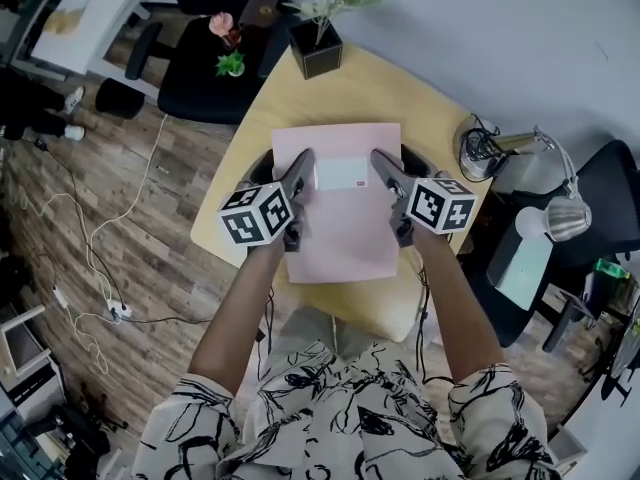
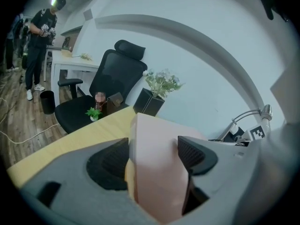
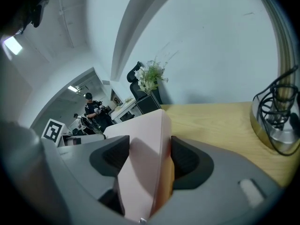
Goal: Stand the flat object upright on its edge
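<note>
The flat object is a pink, box-like slab (image 1: 345, 233) with a white label (image 1: 340, 173) on its upper face. It is held between both grippers over the light wooden table (image 1: 400, 93), its broad face turned up toward the head camera. My left gripper (image 1: 302, 171) is shut on its left edge, my right gripper (image 1: 384, 168) on its right edge. In the left gripper view the pink slab (image 2: 157, 172) fills the gap between the dark pads (image 2: 110, 163) of the left gripper (image 2: 152, 156). In the right gripper view the slab (image 3: 143, 172) is pinched by the right gripper (image 3: 150, 156).
A black planter with pale flowers (image 1: 316, 48) stands at the table's far edge. A lamp base with cables (image 1: 480, 153) and a desk lamp (image 1: 560, 213) are at the right. A black office chair (image 1: 200, 68) stands beyond the table; cables (image 1: 110, 228) lie on the wooden floor.
</note>
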